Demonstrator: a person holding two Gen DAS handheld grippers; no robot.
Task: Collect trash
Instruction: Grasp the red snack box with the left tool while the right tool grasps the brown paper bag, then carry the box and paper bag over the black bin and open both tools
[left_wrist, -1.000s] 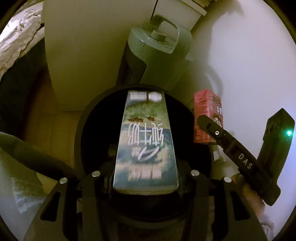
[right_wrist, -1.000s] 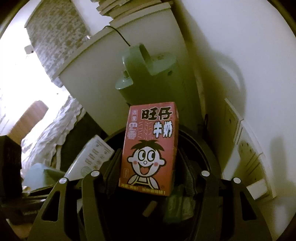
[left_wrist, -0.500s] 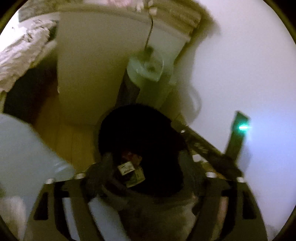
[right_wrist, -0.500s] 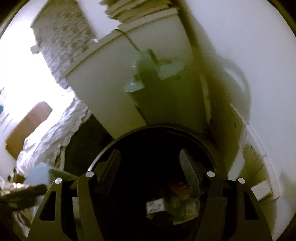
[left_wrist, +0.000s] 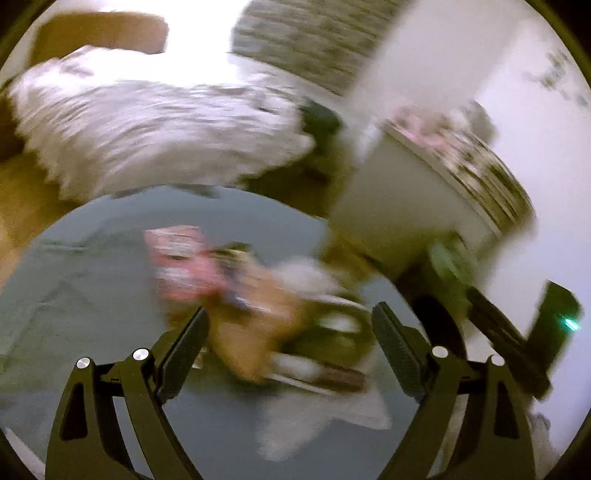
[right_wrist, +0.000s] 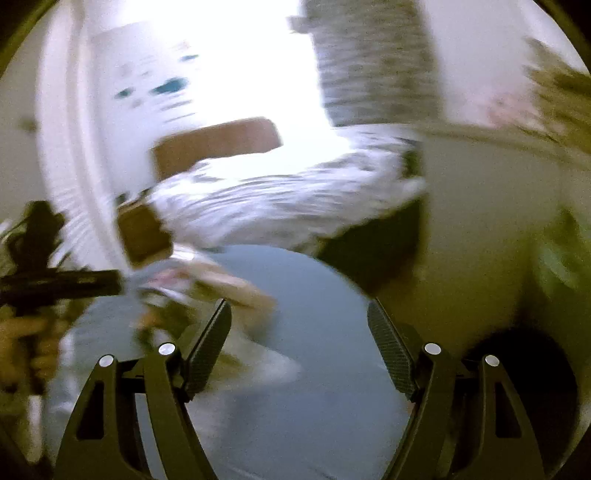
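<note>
Both of your tongs are empty and spread wide apart. The left tongs (left_wrist: 290, 325) hang over the grey round table (left_wrist: 74, 295) with the remaining litter directly ahead of them; the right tongs (right_wrist: 299, 325) face mostly bare tabletop, with the litter off to their left.

In the left view, the trash pile (left_wrist: 258, 295) sits just beyond the fingertips and slightly left of centre. Motion blur smears everything, but you can make out a pink packet (left_wrist: 181, 262) at the far left of the heap, a tan or brown wrapper (left_wrist: 255, 325) running diagonally toward you between the fingers, and some white crumpled paper (left_wrist: 325, 417) trailing down to the right. What each item actually is cannot be told through the blur.

The relation to watch: the brown wrapper appears to lie with its long axis slanting from upper left to lower right across the left tongs' opening, so you would likely need to turn that wrist a little to close across its narrow side, not along its length. Your left hand is clearly the nearer one; from the right view the same litter (right_wrist: 207, 288) lies beyond and left of the left finger (right_wrist: 210, 343), with the other gripper's body (right_wrist: 55, 284) between.

The dark bin (left_wrist: 439, 325) shows at the table's right edge in the left view, and the bin's dark mouth (right_wrist: 517, 369) sits low right in the right view, close beside both hands. A bed with white bedding (left_wrist: 147, 122) lies behind the table.
</note>
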